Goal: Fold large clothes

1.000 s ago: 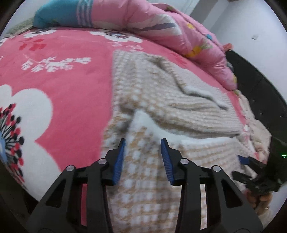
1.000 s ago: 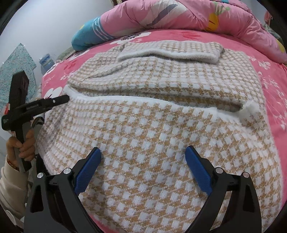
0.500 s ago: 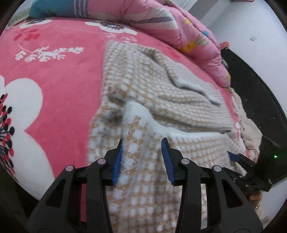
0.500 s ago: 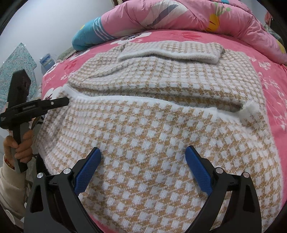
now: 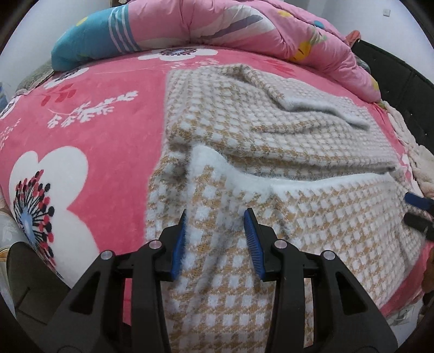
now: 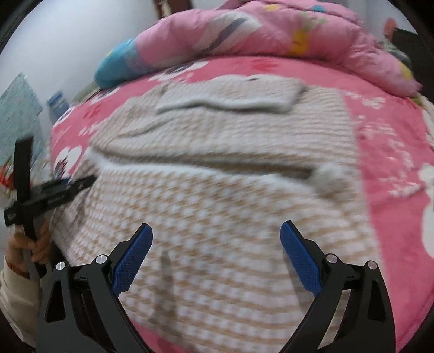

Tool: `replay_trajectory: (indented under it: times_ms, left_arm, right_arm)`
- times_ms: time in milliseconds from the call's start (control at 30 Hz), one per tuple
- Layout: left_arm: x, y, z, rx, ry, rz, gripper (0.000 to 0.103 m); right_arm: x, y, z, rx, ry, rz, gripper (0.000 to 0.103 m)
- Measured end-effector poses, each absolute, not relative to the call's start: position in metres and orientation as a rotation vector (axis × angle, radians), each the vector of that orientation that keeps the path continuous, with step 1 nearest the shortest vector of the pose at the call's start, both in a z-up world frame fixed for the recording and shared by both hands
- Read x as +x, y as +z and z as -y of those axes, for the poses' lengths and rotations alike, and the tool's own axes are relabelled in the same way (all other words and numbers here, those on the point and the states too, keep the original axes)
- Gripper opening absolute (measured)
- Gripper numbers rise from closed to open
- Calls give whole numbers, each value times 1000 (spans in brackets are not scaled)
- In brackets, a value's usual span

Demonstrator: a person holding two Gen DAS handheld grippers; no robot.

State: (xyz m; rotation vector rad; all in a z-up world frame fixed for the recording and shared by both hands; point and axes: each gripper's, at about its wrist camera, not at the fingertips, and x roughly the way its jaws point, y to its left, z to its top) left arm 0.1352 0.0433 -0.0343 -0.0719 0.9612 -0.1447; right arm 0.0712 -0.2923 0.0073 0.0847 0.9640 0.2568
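A tan-and-white checked knit garment (image 5: 284, 141) lies partly folded on the pink flowered bed, its near part turned up with a white fuzzy hem (image 5: 225, 173) across the middle. My left gripper (image 5: 215, 225) is open and empty just above the garment's near left part. In the right wrist view the garment (image 6: 217, 168) is blurred. My right gripper (image 6: 215, 241) is wide open and empty over its near part. The left gripper (image 6: 62, 190) shows at the left there, held by a hand.
A pink quilt (image 5: 244, 24) with a blue end (image 5: 89, 43) is piled along the far side of the bed. The pink flowered bedspread (image 5: 81, 135) lies bare to the left. A dark headboard (image 5: 401, 81) stands at the right.
The left gripper has swung so the garment sits more centred, and stays open. The right gripper has pulled back and turned; its view is now blurred. The garment has not moved.
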Motion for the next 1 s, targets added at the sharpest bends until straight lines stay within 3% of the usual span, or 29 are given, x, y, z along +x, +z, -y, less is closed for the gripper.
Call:
replay_trajectory:
  times_ms: [433, 1000]
  left_arm:
    - [136, -35, -43, -68, -149, -961, 39]
    - [137, -35, -43, -59, -146, -962, 39]
  right_arm:
    - [84, 16, 418, 404, 42, -916, 92]
    - [79, -6, 412, 517, 139, -998, 92]
